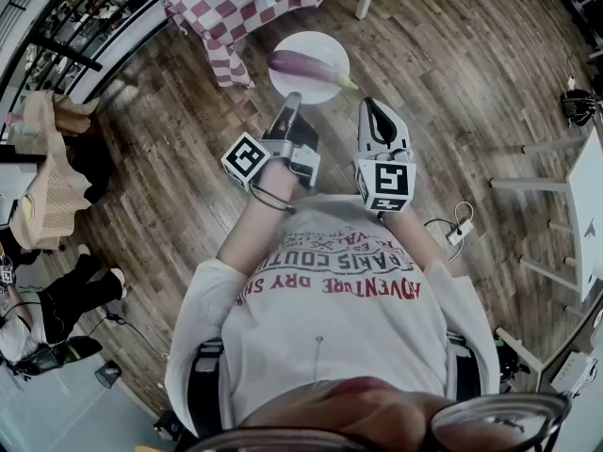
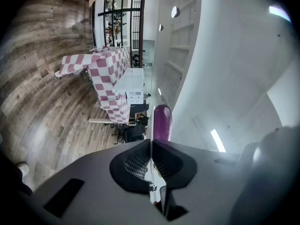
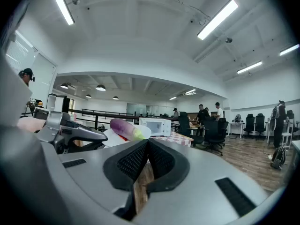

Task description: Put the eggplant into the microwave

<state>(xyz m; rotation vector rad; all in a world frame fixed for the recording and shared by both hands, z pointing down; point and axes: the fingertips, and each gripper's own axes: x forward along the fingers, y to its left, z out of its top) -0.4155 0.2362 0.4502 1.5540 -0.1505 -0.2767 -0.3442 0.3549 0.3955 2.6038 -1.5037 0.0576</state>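
Eggplant on plate, left gripper clamping rim

White short-sleeved T-shirt (red lettering)

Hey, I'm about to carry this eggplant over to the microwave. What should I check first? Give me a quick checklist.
1. Left gripper grip on the plate: jaws closed on its rim, ok.
2. Eggplant resting on the plate: ok.
3. Plate held level: cannot tell.
4. Right gripper free for the door: jaws together, nothing between them, ok.
5. Microwave in sight, on the checked table: ok.
6. Microwave door open: it looks closed from here, not ok.
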